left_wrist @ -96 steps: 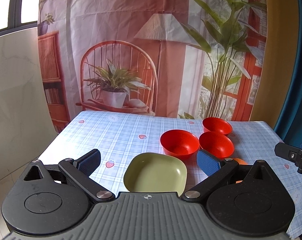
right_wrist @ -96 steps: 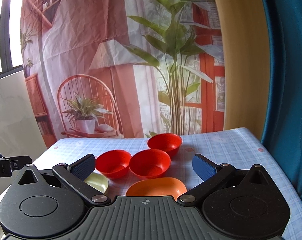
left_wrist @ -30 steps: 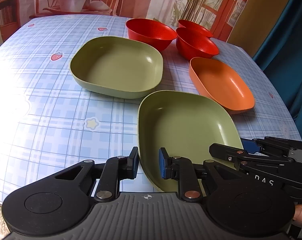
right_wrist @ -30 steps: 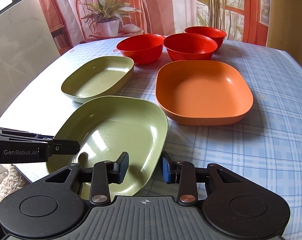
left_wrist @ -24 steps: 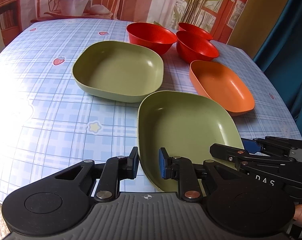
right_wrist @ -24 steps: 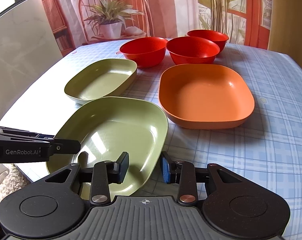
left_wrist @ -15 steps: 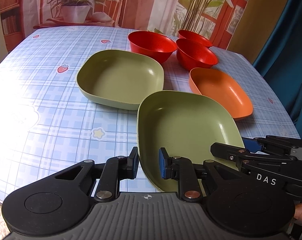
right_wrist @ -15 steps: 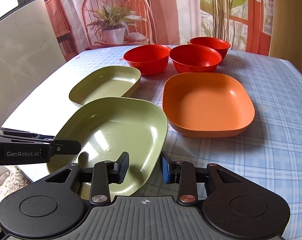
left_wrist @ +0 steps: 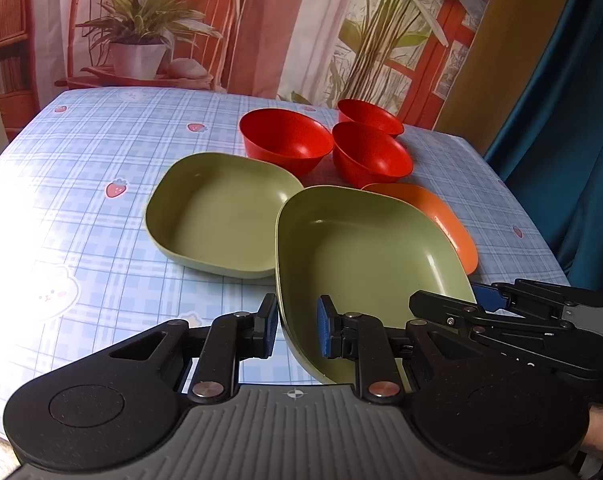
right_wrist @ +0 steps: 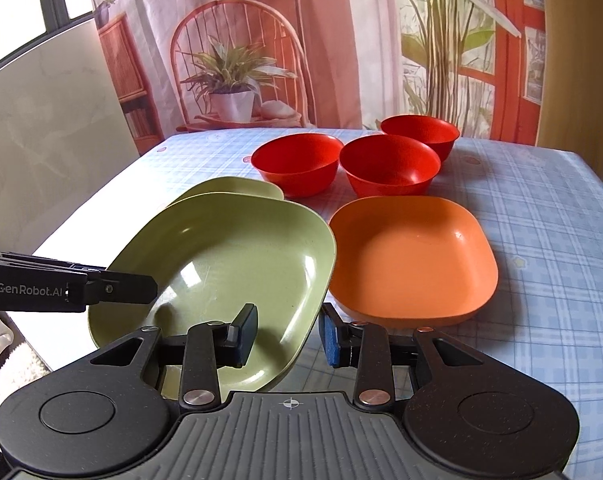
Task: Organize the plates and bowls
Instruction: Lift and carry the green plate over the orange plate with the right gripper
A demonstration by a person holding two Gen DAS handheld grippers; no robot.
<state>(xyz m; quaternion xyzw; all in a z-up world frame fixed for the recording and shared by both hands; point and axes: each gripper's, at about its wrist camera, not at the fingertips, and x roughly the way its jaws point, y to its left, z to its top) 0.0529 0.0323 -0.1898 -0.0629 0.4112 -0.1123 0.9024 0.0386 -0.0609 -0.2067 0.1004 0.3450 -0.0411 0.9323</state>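
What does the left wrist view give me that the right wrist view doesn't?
Only the left wrist view shows the second green plate nearly whole on the tablecloth, and the left gripper shut on the held green plate at its left rim.

Only the right wrist view shows the orange plate whole, and the right gripper clamping the held plate's right rim.

Both show the three red bowls behind the plates.
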